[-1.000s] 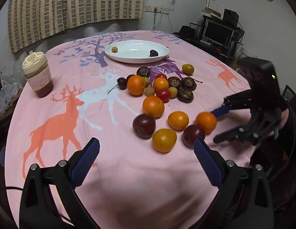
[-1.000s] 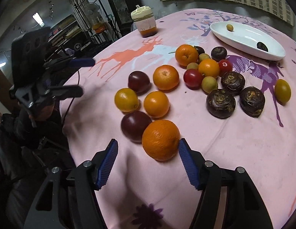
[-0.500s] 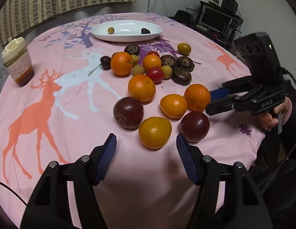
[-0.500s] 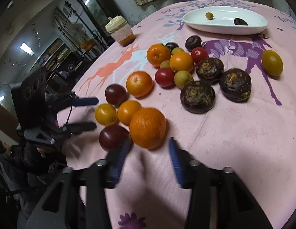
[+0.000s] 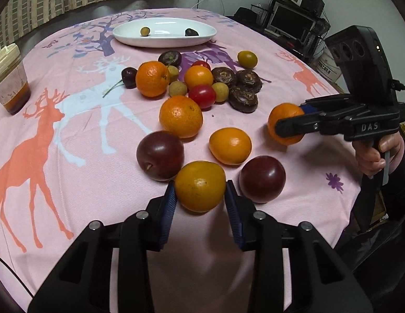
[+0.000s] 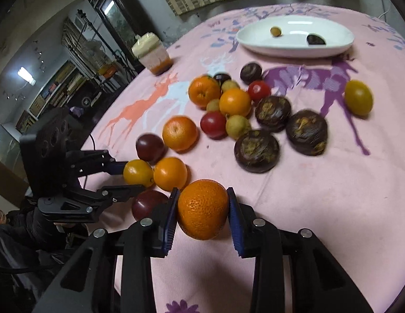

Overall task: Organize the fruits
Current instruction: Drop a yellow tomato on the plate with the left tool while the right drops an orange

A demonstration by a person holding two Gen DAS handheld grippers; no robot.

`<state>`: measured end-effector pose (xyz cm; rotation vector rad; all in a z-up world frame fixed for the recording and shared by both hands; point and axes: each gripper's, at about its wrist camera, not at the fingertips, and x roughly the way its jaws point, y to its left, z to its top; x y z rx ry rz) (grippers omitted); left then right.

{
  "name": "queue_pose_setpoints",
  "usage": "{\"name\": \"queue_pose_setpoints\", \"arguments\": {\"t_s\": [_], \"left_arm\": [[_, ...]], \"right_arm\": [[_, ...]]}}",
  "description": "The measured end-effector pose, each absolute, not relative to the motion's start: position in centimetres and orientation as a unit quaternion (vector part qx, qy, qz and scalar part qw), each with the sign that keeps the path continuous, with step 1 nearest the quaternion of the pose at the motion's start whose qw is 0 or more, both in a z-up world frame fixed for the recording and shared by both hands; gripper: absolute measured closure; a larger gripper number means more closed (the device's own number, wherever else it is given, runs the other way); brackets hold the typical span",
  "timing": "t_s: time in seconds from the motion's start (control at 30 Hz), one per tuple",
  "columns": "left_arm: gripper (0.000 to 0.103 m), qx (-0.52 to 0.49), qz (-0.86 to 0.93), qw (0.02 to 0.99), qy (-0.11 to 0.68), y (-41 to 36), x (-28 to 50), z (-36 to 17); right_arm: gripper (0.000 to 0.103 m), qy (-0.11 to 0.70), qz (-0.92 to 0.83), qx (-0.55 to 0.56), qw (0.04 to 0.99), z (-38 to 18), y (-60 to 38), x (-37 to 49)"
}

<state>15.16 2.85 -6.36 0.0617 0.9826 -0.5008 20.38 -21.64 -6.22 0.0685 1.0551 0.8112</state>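
Observation:
A yellow-orange fruit (image 5: 199, 186) lies on the pink tablecloth (image 5: 71, 172) at the near edge of the fruit pile. My left gripper (image 5: 200, 190) has a blue pad pressed on each side of it, jaws still closing. In the right wrist view, my right gripper (image 6: 201, 195) is closing the same way on a big orange (image 6: 202, 212). Each gripper shows in the other's view: the right gripper (image 5: 288, 120) on that orange (image 5: 283, 114), the left gripper (image 6: 134, 177) around the yellow fruit (image 6: 138, 172). A white plate (image 5: 163, 40) at the far side holds two small fruits.
Two dark red plums (image 5: 160, 154) (image 5: 262, 178) and an orange fruit (image 5: 229, 144) crowd the yellow fruit. More oranges, tomatoes and dark round fruits lie farther back. A lidded jar (image 5: 9, 83) stands at the left. The table edge drops off at the right, by a hand (image 5: 377, 154).
Both pairs of jaws have narrowed from wide apart onto their fruits. The left gripper has come forward and down to the yellow fruit. The right gripper has rolled and closed in on the orange.

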Motion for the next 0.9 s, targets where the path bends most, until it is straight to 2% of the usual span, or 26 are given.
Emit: {"name": "queue_pose_setpoints", "arguments": {"t_s": [0.17,0.3,0.47,0.6,0.63,0.67,0.73,0.83,0.9], "left_arm": [[0.066,-0.003,-0.253,0.867,0.428,4.0,17.8,-0.8],[0.066,-0.01,-0.201,0.895,0.397,3.4,26.0,2.7],[0.066,0.01,-0.164,0.893,0.42,0.1,38.0,1.6],[0.066,0.022,-0.138,0.88,0.455,-1.8,44.2,-1.2],[0.061,0.02,-0.124,0.878,0.463,-1.9,45.2,-1.8],[0.04,0.018,-0.111,0.878,0.465,-1.8,45.4,-1.9],[0.014,0.005,-0.1,0.886,0.452,-1.1,44.3,-1.2],[0.01,0.01,-0.113,0.899,0.422,0.3,40.7,1.0],[0.008,0.011,-0.115,0.905,0.41,1.4,37.6,2.0]], "right_arm": [[0.067,0.431,0.35,0.066,0.829,-2.4,-23.5,22.9],[0.067,0.381,0.284,0.097,0.875,-0.2,-24.0,29.5],[0.067,0.39,0.221,0.103,0.888,-1.8,-22.8,38.2],[0.064,0.42,0.207,0.105,0.877,-4.1,-22.0,42.3],[0.059,0.418,0.204,0.101,0.879,-4.1,-22.0,42.6],[0.043,0.414,0.199,0.097,0.883,-4.0,-22.0,42.6],[0.04,0.399,0.195,0.093,0.891,-3.0,-22.2,41.1],[0.037,0.384,0.218,0.074,0.894,-0.9,-22.5,37.5],[0.031,0.374,0.238,0.056,0.895,0.4,-22.3,33.1]]}}
